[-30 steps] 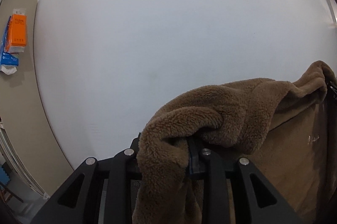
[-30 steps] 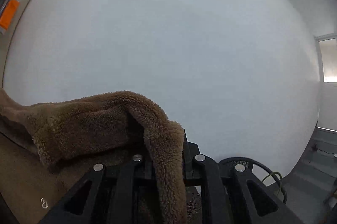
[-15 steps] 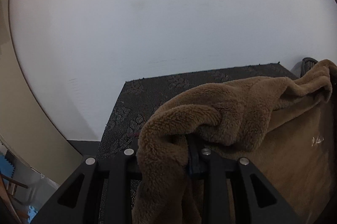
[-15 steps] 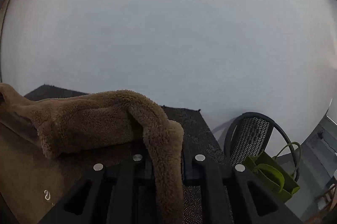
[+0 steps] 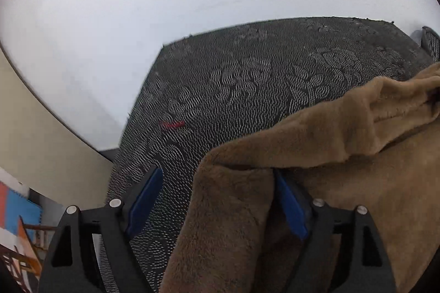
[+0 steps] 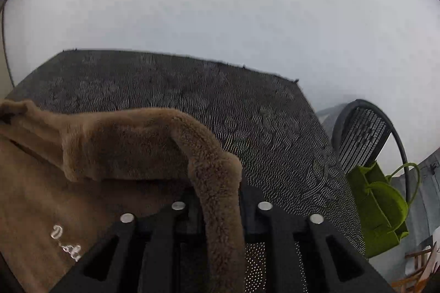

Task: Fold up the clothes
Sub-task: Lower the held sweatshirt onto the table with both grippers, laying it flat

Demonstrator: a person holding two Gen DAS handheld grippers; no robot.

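Note:
A brown fleece garment (image 5: 343, 169) lies bunched over the dark patterned tabletop (image 5: 261, 73). My left gripper (image 5: 217, 172) is low over the table's left part and its jaws are opening. The left blue pad (image 5: 143, 202) stands clear of the cloth, while a fold still hangs against the right blue pad (image 5: 288, 207). In the right wrist view a fleece strip of the garment (image 6: 220, 196) runs between the fingers of my right gripper (image 6: 217, 183). Those jaws are starting to open, and the strip still fills the gap. White embroidery (image 6: 64, 240) shows on the garment's smooth side.
The tabletop (image 6: 192, 89) stands against a white wall. A small red mark (image 5: 172, 124) lies on its left part. A dark mesh chair (image 6: 363, 133) with a green felt bag (image 6: 376, 210) stands past the right edge. A beige panel (image 5: 41, 141) and coloured floor mats (image 5: 16, 210) lie left.
Both grippers came down and tipped forward, bringing the tabletop into view and the garment down to it. The left jaws spread wide off the cloth. The right jaws widened only slightly.

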